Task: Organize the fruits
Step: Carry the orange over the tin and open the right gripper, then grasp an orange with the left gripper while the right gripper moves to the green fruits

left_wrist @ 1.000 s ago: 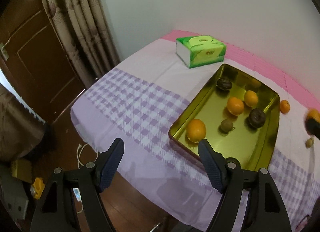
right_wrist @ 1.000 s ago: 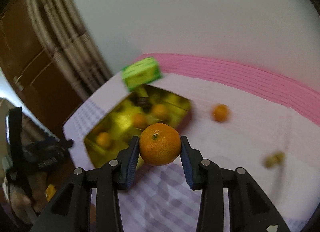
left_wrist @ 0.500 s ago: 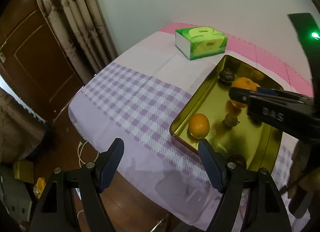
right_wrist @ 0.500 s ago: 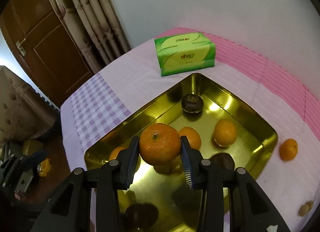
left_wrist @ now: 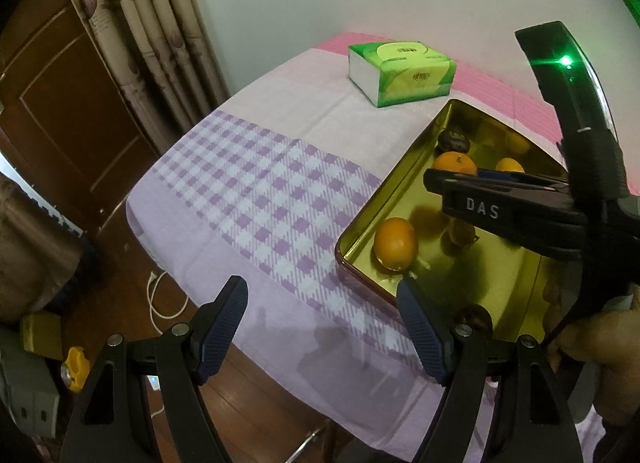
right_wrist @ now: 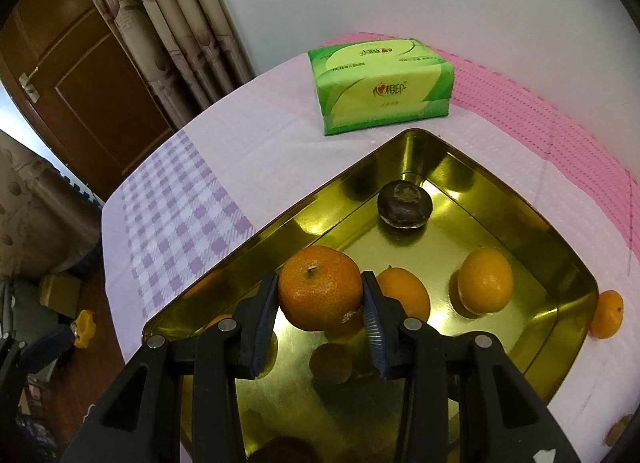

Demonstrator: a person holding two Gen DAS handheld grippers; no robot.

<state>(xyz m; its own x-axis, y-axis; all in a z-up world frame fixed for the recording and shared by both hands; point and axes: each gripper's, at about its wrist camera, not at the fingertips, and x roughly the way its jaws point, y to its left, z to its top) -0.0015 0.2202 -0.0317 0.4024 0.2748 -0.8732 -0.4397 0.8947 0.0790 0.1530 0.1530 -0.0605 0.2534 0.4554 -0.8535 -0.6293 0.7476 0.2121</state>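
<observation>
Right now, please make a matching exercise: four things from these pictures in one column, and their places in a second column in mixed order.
1. tangerine
2. tissue pack
3. dark round fruit
4. small orange

A. on the cloth, outside the tray's rim
B. inside the tray, near its far corner
C. between the right gripper's pads
D. on the cloth beyond the tray

Pairs: 1-C, 2-D, 3-B, 4-A

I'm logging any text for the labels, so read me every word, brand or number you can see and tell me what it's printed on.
"DAS": white letters on the side of the right tool, seen from the left wrist view.
Tissue pack: a red logo with characters on its front and print on its top, all too small and blurred to read.
Nothing else bears readable text.
</observation>
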